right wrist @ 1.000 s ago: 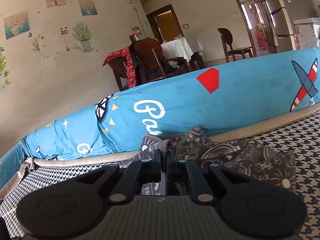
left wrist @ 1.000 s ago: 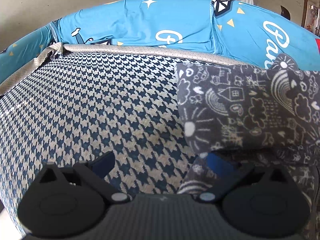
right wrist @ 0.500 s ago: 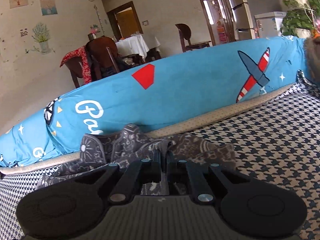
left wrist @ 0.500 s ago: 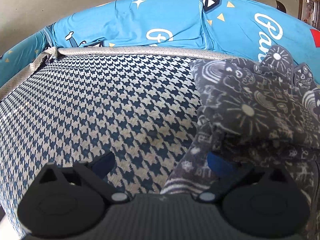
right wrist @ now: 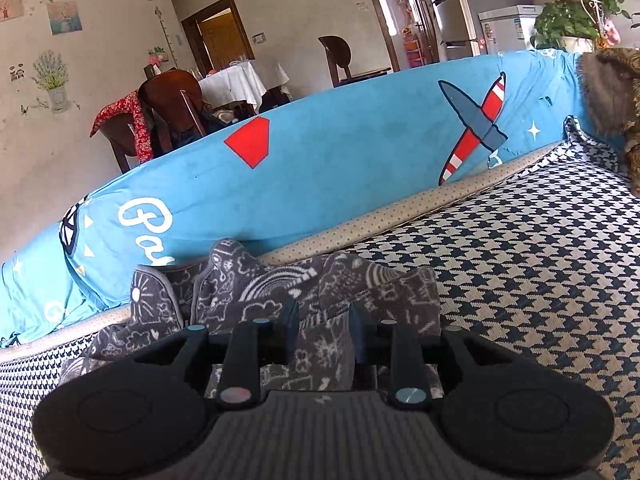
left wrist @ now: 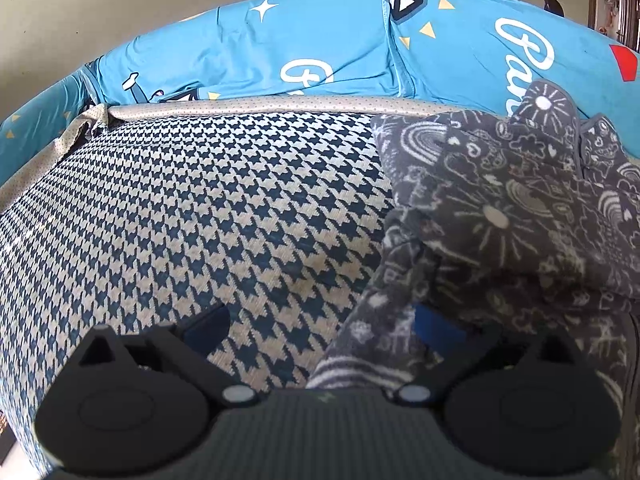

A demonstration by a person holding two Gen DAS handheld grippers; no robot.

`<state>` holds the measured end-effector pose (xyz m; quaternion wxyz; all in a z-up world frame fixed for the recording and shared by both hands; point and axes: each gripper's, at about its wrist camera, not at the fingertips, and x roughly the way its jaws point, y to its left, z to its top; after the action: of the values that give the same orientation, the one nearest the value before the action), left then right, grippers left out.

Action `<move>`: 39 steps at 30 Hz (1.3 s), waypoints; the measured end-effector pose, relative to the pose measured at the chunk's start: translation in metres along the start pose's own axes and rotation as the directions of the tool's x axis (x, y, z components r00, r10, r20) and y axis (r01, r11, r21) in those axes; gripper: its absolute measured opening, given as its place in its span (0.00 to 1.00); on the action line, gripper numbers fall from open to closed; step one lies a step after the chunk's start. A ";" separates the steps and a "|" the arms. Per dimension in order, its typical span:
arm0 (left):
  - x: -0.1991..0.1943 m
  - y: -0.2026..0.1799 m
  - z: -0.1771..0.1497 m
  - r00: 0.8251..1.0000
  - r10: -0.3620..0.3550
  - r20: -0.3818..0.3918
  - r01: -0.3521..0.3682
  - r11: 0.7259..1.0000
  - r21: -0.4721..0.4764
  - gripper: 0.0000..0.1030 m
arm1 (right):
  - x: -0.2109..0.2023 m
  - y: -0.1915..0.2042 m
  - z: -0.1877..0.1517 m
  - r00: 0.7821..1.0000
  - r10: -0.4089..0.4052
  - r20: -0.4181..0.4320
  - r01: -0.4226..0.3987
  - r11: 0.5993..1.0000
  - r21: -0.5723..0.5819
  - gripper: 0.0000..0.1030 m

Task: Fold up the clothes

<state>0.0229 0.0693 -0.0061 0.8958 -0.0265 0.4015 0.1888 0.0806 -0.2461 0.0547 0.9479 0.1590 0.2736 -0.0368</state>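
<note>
The left tongs (left wrist: 320, 326) are spread wide; the right-hand tip lies under a fold of the grey garment (left wrist: 500, 216), the other tip over bare cover. The right tongs (right wrist: 322, 320) stand partly apart, with a fold of the garment (right wrist: 280, 292) between the tips; whether they grip it cannot be told.

Both tongs sit low over a sofa seat with a houndstooth cover (left wrist: 200, 208) in navy and beige. A beige dotted edging (left wrist: 248, 102) runs along the far edge of the cover. Beyond the edging rises a blue backrest (right wrist: 340, 152) printed with white lettering, a red shape and an aeroplane. Behind the backrest stand dark wooden chairs (right wrist: 172, 104), a white-clothed dining table (right wrist: 236, 80), a refrigerator (right wrist: 452, 12) and a potted plant (right wrist: 572, 4).

The garment is dark grey with white doodle prints, bunched in thick, uneven layers on the cover, against the edging.
</note>
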 end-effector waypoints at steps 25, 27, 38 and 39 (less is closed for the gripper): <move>0.004 0.007 -0.007 1.000 0.024 0.005 -0.025 0.998 0.051 1.00 | -0.003 0.038 -0.043 0.967 0.176 -0.185 -0.196 0.976 -0.096 0.34; 0.004 0.009 -0.008 1.000 0.022 0.005 -0.023 0.998 0.053 1.00 | -0.002 0.044 -0.048 0.961 0.185 -0.206 -0.210 0.972 -0.107 0.34; 0.005 0.020 -0.011 1.000 0.016 0.004 -0.016 0.998 0.065 1.00 | -0.008 0.073 -0.073 0.933 0.232 -0.277 -0.288 0.940 -0.183 0.34; 0.005 0.021 -0.012 1.000 0.016 0.003 -0.016 0.998 0.064 1.00 | -0.008 0.075 -0.075 0.930 0.234 -0.283 -0.293 0.938 -0.187 0.34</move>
<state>0.0102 0.0884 -0.0156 0.8953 0.0058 0.4063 0.1829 0.0474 -0.1515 0.0199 0.9125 0.0889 0.3724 0.1437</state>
